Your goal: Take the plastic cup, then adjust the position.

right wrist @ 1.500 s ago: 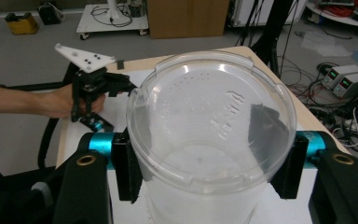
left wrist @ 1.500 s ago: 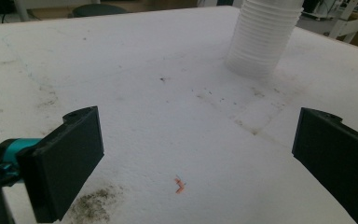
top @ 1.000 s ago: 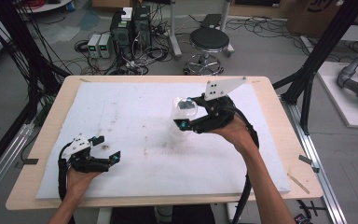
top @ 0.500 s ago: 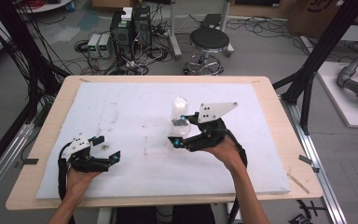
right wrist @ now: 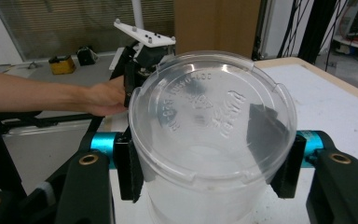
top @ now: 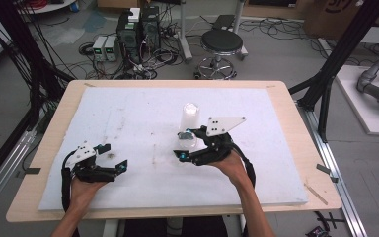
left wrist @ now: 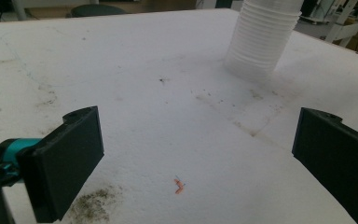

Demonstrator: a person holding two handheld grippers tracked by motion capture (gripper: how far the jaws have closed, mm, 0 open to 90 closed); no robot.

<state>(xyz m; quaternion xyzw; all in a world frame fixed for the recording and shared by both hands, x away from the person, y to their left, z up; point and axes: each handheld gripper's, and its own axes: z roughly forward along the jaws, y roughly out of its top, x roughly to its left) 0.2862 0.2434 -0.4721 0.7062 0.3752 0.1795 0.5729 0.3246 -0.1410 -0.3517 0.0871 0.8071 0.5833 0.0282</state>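
A stack of clear plastic cups stands upside down on the white foam mat at the table's middle; in the left gripper view the cup stack is at the top right. My right gripper is just in front of the stack, shut on a single clear cup. In the right gripper view the cup lies sideways with its embossed bottom facing the camera, and both pads press its wall. My left gripper rests at the front left, open; its jaws stand wide apart over bare mat.
The mat covers most of the wooden table and has dirt smudges and a small orange scrap near the left gripper. The person's left hand and left gripper are in the right gripper view's background. Beyond the far edge stands a stool.
The right gripper has drawn back from the stack toward the person, carrying one cup off it. The left gripper has stayed put.
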